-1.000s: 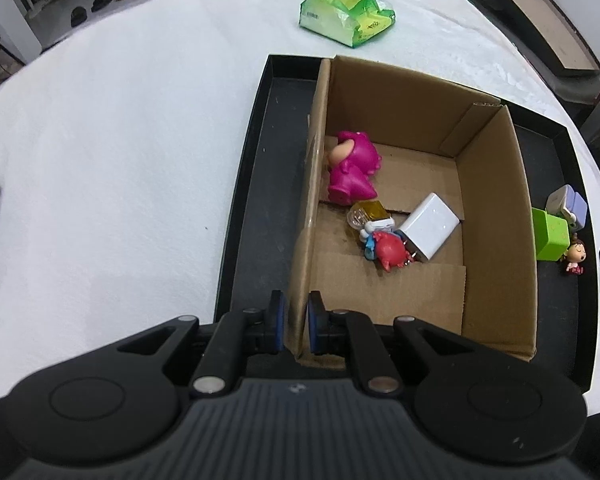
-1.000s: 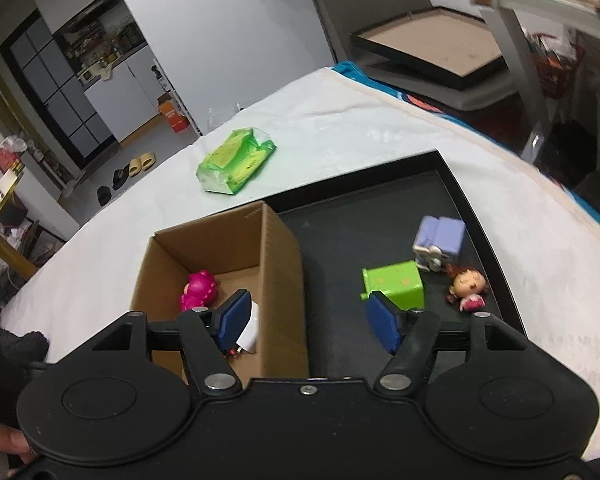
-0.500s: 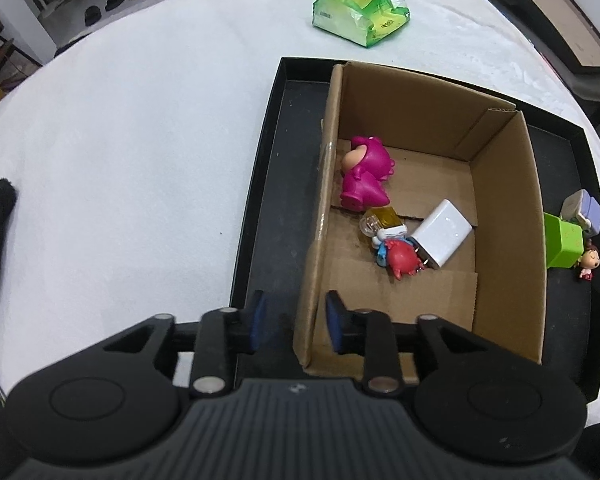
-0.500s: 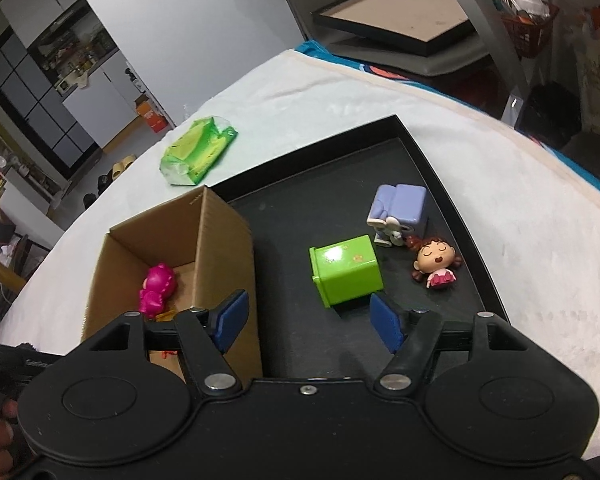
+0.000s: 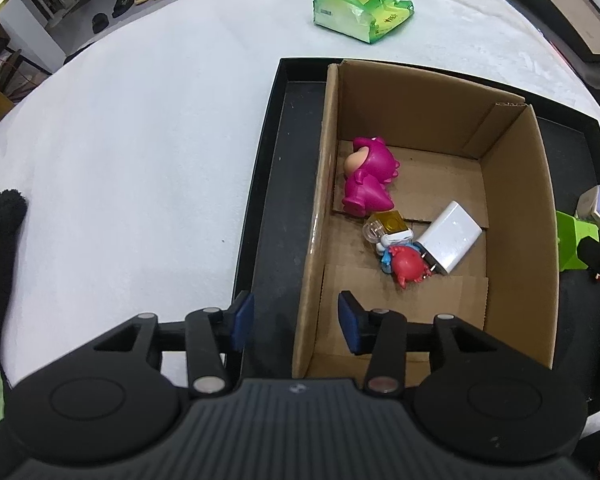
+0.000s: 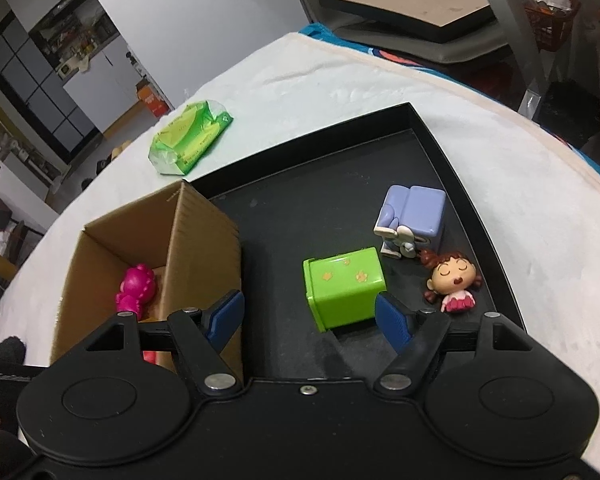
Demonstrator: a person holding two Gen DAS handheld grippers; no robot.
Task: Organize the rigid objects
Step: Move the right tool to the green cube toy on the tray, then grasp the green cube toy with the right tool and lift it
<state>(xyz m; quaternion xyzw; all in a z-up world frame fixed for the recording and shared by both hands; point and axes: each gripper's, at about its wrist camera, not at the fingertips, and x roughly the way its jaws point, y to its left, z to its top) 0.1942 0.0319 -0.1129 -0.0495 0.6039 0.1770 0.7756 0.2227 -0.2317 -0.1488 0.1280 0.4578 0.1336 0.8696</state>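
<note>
The left gripper (image 5: pixel 296 322) has just been opening around the box (image 5: pixel 516 216) wall, not pinching; the right gripper (image 6: pixel 308 316) is open by the green block (image 6: pixel 346 286) beside the box.

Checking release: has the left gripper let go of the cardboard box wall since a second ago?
Yes. The left gripper was pinched on the cardboard box wall; its jaws have just been opening and now straddle that wall without pressing it.
</note>
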